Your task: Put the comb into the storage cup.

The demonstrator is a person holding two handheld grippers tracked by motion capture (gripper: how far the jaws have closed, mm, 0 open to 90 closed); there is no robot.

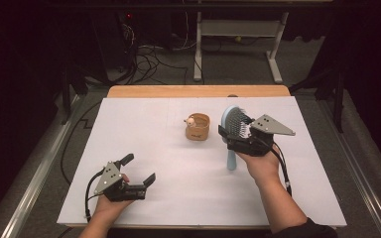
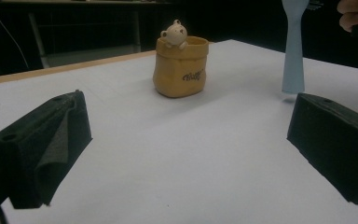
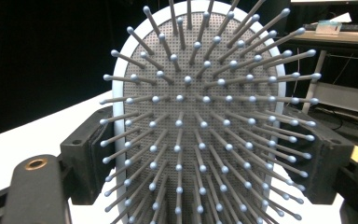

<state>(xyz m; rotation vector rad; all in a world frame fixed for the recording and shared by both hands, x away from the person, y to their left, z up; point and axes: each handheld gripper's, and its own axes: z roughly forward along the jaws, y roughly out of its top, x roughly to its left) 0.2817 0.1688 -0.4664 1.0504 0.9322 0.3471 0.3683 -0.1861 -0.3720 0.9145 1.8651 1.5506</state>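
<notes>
Standing upright, handle end down near the bench (image 1: 178, 198), just right of the bear pot (image 1: 198, 127): pale blue hairbrush (image 1: 234, 130), head sitting between right gripper (image 1: 235, 136) jaws. Clamping on the head's rim from both sides, bristles facing the gripper. Resting low near the bench's front, jaws gaping wide, holding nothing: left gripper (image 1: 140, 169).

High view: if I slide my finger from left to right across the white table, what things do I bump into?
Open left gripper in the person's left hand → small yellow-brown sack-shaped pot with a little bear on its rim → pale blue plastic hairbrush clamped in the right gripper.
</notes>
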